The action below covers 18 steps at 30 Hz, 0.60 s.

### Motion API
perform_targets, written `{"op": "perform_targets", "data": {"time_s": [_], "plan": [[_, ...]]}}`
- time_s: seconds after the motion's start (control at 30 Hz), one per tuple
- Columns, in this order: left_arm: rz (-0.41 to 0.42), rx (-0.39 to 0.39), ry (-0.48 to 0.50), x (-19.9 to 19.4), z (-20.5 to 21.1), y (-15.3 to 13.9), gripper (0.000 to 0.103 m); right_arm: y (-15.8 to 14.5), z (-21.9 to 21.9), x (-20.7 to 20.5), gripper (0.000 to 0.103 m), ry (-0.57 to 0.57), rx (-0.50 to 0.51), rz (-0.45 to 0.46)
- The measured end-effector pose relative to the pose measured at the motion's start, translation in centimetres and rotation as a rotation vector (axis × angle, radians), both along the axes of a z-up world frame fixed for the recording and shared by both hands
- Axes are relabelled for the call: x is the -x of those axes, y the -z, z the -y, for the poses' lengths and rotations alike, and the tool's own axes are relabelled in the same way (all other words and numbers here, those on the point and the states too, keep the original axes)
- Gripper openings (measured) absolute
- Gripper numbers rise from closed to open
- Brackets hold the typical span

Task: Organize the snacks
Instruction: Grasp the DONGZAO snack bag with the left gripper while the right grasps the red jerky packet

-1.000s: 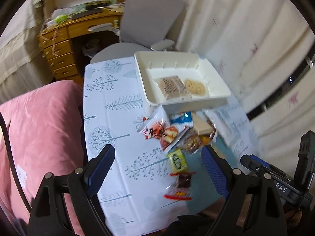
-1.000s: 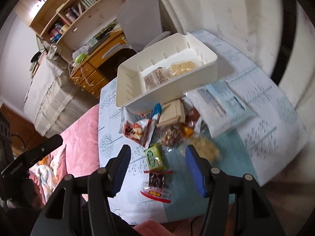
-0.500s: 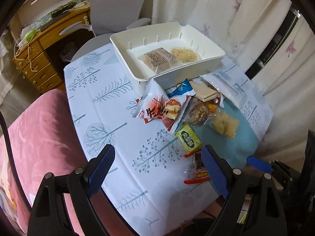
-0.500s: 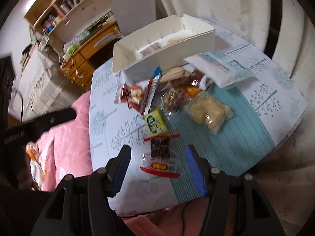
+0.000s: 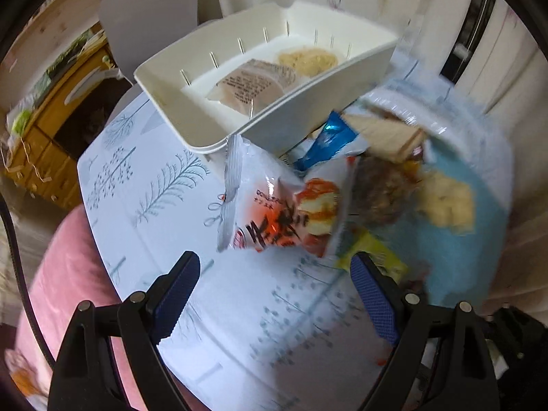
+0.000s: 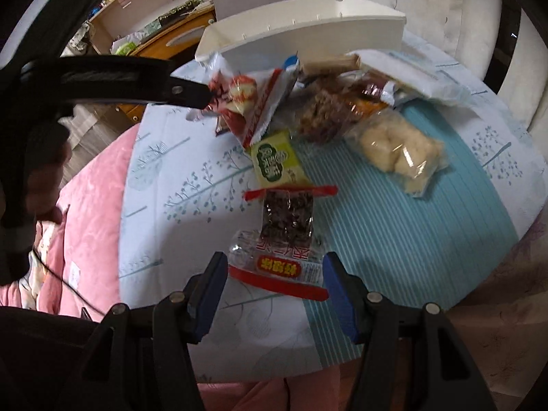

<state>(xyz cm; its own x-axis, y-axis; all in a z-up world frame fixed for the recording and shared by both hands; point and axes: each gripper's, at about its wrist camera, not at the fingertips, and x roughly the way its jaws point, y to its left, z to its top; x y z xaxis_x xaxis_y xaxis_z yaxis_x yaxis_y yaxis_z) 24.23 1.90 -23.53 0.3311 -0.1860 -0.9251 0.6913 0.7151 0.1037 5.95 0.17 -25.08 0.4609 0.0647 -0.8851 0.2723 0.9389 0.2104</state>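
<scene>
Across a round surface [image 6: 428,226] covered by a pale cloth printed with trees, a heap of wrapped snacks spreads out in front of a white plastic bin [image 5: 328,102] that stands at the far side. Two packets already lie inside the bin, one flat with a printed label [image 5: 253,84] and one of pale biscuits [image 5: 308,60]. Just before the bin wall lies a red and white snack bag [image 5: 284,215], with a blue wrapper [image 5: 328,140], a brown nut packet [image 6: 325,116] and a clear bag of pale puffs [image 6: 397,154] beside it. Nearer the edge sit a small green packet [image 6: 277,162] and, last in the row, a clear packet of dark dried fruit with red ends [image 6: 287,239]. Its long axis runs straight away from the right hand-held gripper [image 6: 275,287], whose jaws stand partly apart on either side of its near red end without pressing it. By my judgement this is the piece about to be picked, since the right side is plainly the nearer. The left hand-held gripper [image 5: 274,291] hangs with jaws wide apart and empty, angled down, with the red and white bag just ahead of it.
</scene>
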Motion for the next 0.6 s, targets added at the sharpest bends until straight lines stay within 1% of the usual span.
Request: {"op": "perform_targets", "data": {"time_s": [0.03, 0.1, 0.2, 0.23, 0.33, 0.5, 0.6], "plan": [[0.006, -0.021, 0.004, -0.4, 0.5, 0.8, 0.089, 0.4, -0.1, -0.1, 0.058, -0.001, 0.007, 0.001], [0.013, -0.034, 0.012, -1.0, 1.0, 1.6, 0.089, 1.0, -0.1, -0.5, 0.058, 0.0, 0.023, 0.003], [0.031, -0.036, 0.027, -1.6, 1.5, 2.5, 0.089, 1.7, -0.2, -1.1, 0.058, 0.0, 0.028, 0.011], [0.032, -0.032, 0.032, -1.7, 1.6, 2.6, 0.094, 1.8, -0.2, -1.3, 0.058, 0.0, 0.03, 0.018], [0.04, -0.011, 0.045, -2.2, 2.1, 3.2, 0.098, 2.0, -0.4, -1.8, 0.058, 0.005, 0.061, 0.038], [0.029, 0.015, 0.055, -2.5, 2.8, 4.0, 0.099, 2.3, -0.3, -2.3, 0.058, 0.031, 0.087, 0.086], [0.024, 0.013, 0.06, -3.0, 3.2, 4.5, 0.099, 2.5, -0.2, -2.8, 0.058, 0.037, 0.1, 0.069]]}}
